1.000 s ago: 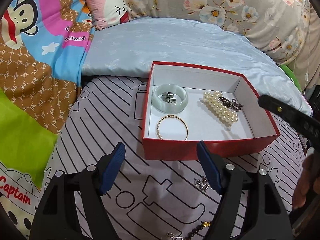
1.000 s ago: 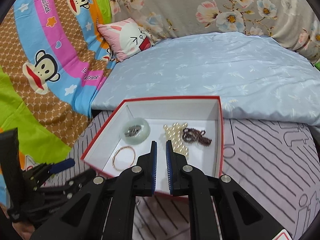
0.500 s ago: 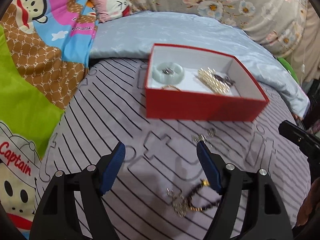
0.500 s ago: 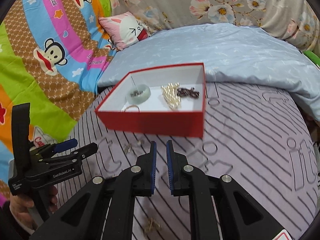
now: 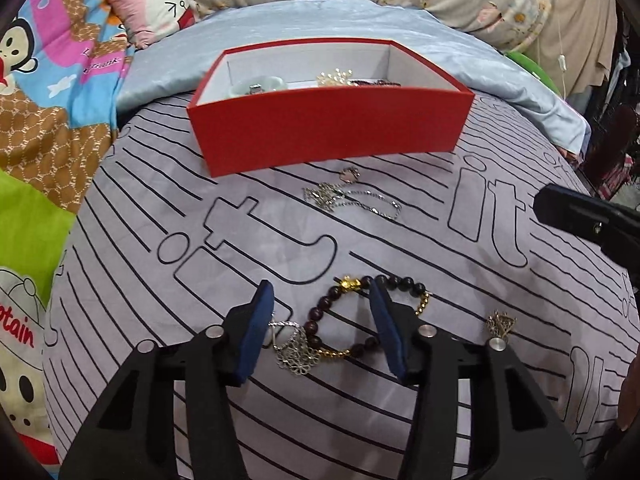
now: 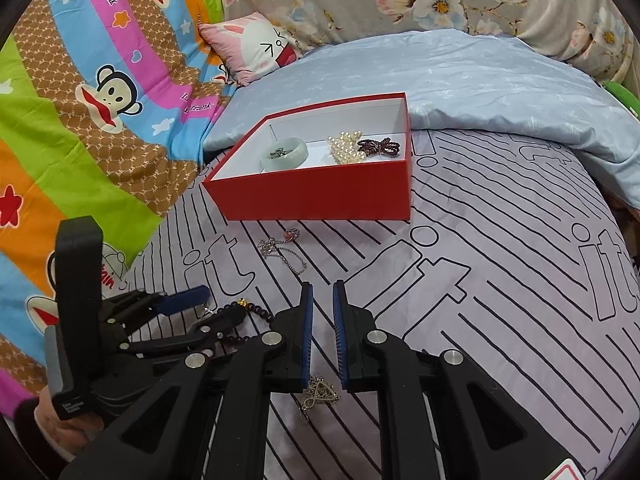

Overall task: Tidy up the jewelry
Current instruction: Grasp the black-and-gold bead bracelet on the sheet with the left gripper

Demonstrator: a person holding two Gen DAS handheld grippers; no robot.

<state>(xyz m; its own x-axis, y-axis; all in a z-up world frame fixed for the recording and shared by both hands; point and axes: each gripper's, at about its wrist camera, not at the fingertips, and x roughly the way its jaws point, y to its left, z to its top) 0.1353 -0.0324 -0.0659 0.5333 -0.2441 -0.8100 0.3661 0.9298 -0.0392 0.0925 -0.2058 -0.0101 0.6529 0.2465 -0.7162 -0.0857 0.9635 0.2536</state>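
Left tool (image 5: 320, 312) closing astride dark bead bracelet (image 5: 320, 312), perhaps not touching

Even, soft indoor light; sharp frames, fisheye-bent, dark-cornered edges.

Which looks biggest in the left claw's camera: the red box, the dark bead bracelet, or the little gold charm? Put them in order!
1. red box, far the biggest, even though it is farthest away.
2. dark bead bracelet, closer to the camera, so it may look larger than it really is.
3. little gold charm, smallest.
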